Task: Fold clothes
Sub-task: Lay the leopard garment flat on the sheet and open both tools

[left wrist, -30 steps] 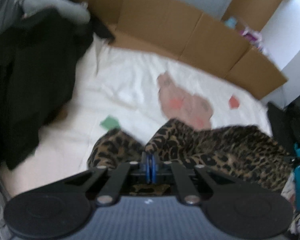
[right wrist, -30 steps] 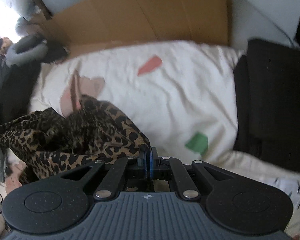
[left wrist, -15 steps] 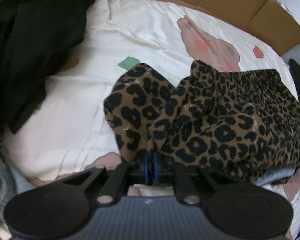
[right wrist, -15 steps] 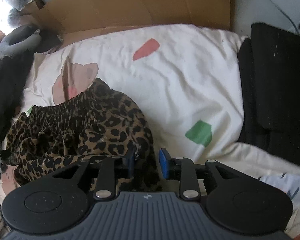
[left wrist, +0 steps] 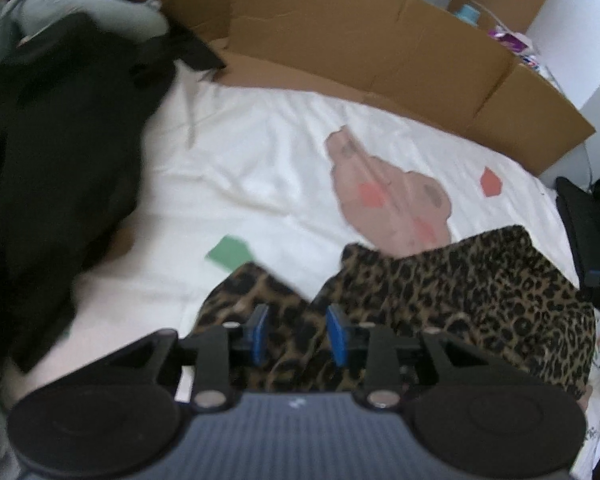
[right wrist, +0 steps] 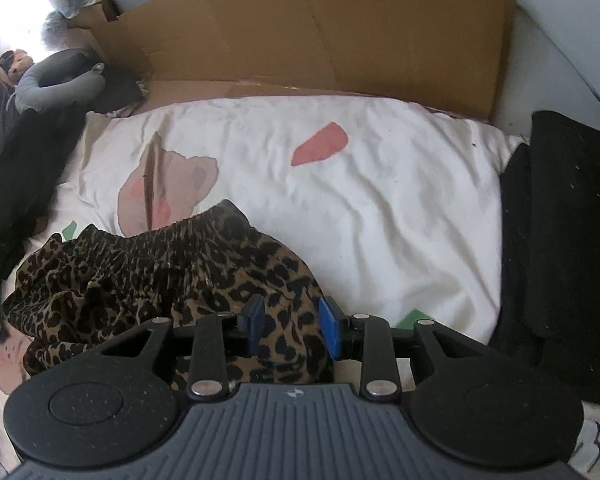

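Garment: a crumpled leopard-print fabric garment (left wrist: pixel 460 292) is laid on the near part of the bed, over a white bed sheet with pink, red and green printed shapes (left wrist: pixel 268 168).
Left gripper: the black left gripper with blue pads (left wrist: pixel 299 334) is held just over the left end of the garment; its jaws have just been opening and are now partly apart, with the cloth seen between them but not pressed.
Right gripper: the black right gripper with blue pads (right wrist: pixel 291 326) is held over the right end of the garment (right wrist: pixel 148 276); its jaws have also just been opening, and the cloth between them is not clamped.
Left side of bed: a heap of black clothing (left wrist: pixel 52 152) is seen.
Right side of bed: a folded black textile (right wrist: pixel 560 248) is placed well apart from the garment.
Back: a wall of brown cardboard sheets (right wrist: pixel 320 36) is stood along the far edge of the bed.
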A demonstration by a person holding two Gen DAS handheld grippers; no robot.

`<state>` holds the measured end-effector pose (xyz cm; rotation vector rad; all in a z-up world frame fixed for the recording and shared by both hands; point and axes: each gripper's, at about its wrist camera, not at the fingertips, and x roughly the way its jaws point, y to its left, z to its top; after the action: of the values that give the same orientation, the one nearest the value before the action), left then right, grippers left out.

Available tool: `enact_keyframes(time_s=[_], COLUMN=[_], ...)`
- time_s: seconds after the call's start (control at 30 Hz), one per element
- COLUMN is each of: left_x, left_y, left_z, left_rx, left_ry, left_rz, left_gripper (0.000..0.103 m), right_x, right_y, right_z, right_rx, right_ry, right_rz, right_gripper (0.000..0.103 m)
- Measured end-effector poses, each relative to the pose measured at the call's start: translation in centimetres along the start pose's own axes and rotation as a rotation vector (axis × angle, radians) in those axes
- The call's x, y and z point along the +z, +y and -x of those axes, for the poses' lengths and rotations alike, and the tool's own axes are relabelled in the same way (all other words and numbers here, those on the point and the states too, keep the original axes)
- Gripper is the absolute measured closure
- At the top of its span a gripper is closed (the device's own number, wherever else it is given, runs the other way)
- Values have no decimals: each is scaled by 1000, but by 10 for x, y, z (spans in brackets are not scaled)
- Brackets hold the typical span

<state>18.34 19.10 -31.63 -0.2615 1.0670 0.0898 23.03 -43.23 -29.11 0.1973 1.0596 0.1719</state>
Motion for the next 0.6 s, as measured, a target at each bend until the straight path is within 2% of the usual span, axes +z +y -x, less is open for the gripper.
enact_keyframes(time_s=[0.13,0.27,0.43,0.6], left_x=[3,4,1,0], left_y=[-14,-22,-33,-31], left_z=[-21,-44,-59,-73], left_rx=[-28,17,1,-31], left_ry=[-2,36,46,66], left_rz=[-63,-120,-187,-166], left_gripper=[65,66,66,65], right_x=[2,5,4,2], right_y=[7,13,16,21], right_z=[-11,-24,-41,-51], right_rx=[16,27,54,60], right_ry=[9,25,69,84], right_rz=[34,67,58,80], right_gripper=[66,66,66,66])
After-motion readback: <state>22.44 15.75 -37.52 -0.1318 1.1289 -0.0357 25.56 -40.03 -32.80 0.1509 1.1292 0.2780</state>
